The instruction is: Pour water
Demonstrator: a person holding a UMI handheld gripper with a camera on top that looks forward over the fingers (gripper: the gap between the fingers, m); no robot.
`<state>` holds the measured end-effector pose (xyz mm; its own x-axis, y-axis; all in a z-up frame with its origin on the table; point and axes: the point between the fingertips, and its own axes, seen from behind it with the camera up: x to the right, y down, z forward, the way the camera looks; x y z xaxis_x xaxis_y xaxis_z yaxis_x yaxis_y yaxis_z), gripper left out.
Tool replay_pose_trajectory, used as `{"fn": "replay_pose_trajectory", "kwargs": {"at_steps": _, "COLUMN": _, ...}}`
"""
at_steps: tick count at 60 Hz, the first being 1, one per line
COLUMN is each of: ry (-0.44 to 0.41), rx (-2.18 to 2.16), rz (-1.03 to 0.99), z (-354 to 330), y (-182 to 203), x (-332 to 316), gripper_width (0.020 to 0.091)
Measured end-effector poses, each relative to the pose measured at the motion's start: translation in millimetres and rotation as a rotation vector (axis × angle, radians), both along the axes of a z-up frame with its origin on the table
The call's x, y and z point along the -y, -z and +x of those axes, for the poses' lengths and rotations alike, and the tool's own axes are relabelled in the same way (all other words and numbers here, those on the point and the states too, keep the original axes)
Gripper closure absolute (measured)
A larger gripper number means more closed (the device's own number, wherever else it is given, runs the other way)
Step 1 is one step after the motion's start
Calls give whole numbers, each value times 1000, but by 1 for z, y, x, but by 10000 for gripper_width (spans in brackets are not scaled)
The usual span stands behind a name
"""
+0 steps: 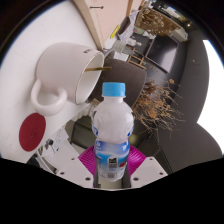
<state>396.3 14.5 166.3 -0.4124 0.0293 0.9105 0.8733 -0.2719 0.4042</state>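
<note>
A clear water bottle (111, 125) with a light blue cap and a white label stands upright between my fingers. My gripper (112, 158) is shut on the bottle, both magenta pads pressing its lower body. A large white mug (62, 72) with a handle on its left side sits on the white table just beyond and left of the bottle, its dark opening facing right toward the cap. The bottle's base is hidden by the gripper.
A red round coaster (34, 131) lies on the white table (30, 40) left of the fingers, in front of the mug. To the right is a dark wire rack with dried twigs (155, 100). A wooden frame (128, 30) stands at the back.
</note>
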Motion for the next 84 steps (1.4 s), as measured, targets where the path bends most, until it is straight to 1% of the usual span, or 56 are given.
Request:
{"fn": "replay_pose_trajectory", "kwargs": {"at_steps": 8, "ry": 2, "rx": -228, "rz": 30, "z": 1, "y": -14, "x": 0, "gripper_width": 743}}
{"fn": "replay_pose_trajectory", "kwargs": {"at_steps": 11, "ry": 22, "rx": -395, "rz": 53, "z": 5, "y": -21, "x": 3, "gripper_width": 743}}
{"fn": "replay_pose_trajectory", "kwargs": {"at_steps": 14, "ry": 18, "rx": -599, "rz": 83, "z": 3, "y": -27, "x": 6, "gripper_width": 742}}
{"fn": "replay_pose_trajectory", "kwargs": {"at_steps": 17, "ry": 53, "rx": -789, "rz": 104, "z": 8, "y": -24, "x": 12, "gripper_width": 742}}
{"fn": "replay_pose_trajectory", "kwargs": {"at_steps": 20, "ry": 62, "rx": -989, "rz": 110, "z": 7, "y": -23, "x": 15, "gripper_width": 743}}
{"fn": "replay_pose_trajectory", "kwargs": {"at_steps": 24, "ry": 68, "rx": -1251, "rz": 94, "z": -1, "y": -11, "x": 19, "gripper_width": 742}}
{"fn": "replay_pose_trajectory", "kwargs": {"at_steps": 29, "ry": 102, "rx": -1488, "rz": 89, "z": -2, "y": 11, "x": 24, "gripper_width": 742}}
{"fn": "replay_pose_trajectory", "kwargs": {"at_steps": 33, "ry": 122, "rx": -1641, "rz": 69, "z": -2, "y": 33, "x": 24, "gripper_width": 739}}
{"fn": "replay_pose_trajectory", "kwargs": {"at_steps": 37, "ry": 160, "rx": -1763, "rz": 62, "z": -1, "y": 59, "x": 27, "gripper_width": 738}}
{"fn": "replay_pose_trajectory", "kwargs": {"at_steps": 51, "ry": 207, "rx": -1918, "rz": 44, "z": 1, "y": 119, "x": 29, "gripper_width": 734}}
{"fn": "replay_pose_trajectory", "kwargs": {"at_steps": 52, "ry": 210, "rx": -1919, "rz": 44, "z": 2, "y": 122, "x": 29, "gripper_width": 720}}
{"fn": "replay_pose_trajectory", "kwargs": {"at_steps": 54, "ry": 177, "rx": -1927, "rz": 68, "z": 2, "y": 118, "x": 30, "gripper_width": 716}}
{"fn": "replay_pose_trajectory", "kwargs": {"at_steps": 61, "ry": 175, "rx": -1958, "rz": 96, "z": 2, "y": 122, "x": 33, "gripper_width": 633}}
{"fn": "replay_pose_trajectory", "kwargs": {"at_steps": 65, "ry": 190, "rx": -1970, "rz": 95, "z": 9, "y": 119, "x": 41, "gripper_width": 581}}
{"fn": "replay_pose_trajectory", "kwargs": {"at_steps": 66, "ry": 202, "rx": -1971, "rz": 95, "z": 8, "y": 123, "x": 38, "gripper_width": 556}}
{"fn": "replay_pose_trajectory", "kwargs": {"at_steps": 67, "ry": 213, "rx": -1971, "rz": 94, "z": 7, "y": 124, "x": 39, "gripper_width": 504}}
{"fn": "replay_pose_trajectory", "kwargs": {"at_steps": 70, "ry": 239, "rx": -1972, "rz": 100, "z": 9, "y": 122, "x": 43, "gripper_width": 300}}
{"fn": "replay_pose_trajectory", "kwargs": {"at_steps": 71, "ry": 246, "rx": -1973, "rz": 101, "z": 10, "y": 117, "x": 50, "gripper_width": 247}}
{"fn": "replay_pose_trajectory", "kwargs": {"at_steps": 72, "ry": 254, "rx": -1973, "rz": 102, "z": 10, "y": 115, "x": 53, "gripper_width": 235}}
{"fn": "replay_pose_trajectory", "kwargs": {"at_steps": 74, "ry": 271, "rx": -1974, "rz": 96, "z": 8, "y": 112, "x": 59, "gripper_width": 262}}
{"fn": "replay_pose_trajectory", "kwargs": {"at_steps": 78, "ry": 318, "rx": -1966, "rz": 88, "z": 4, "y": 104, "x": 77, "gripper_width": 244}}
{"fn": "replay_pose_trajectory", "kwargs": {"at_steps": 84, "ry": 399, "rx": -1960, "rz": 89, "z": -10, "y": 81, "x": 117, "gripper_width": 250}}
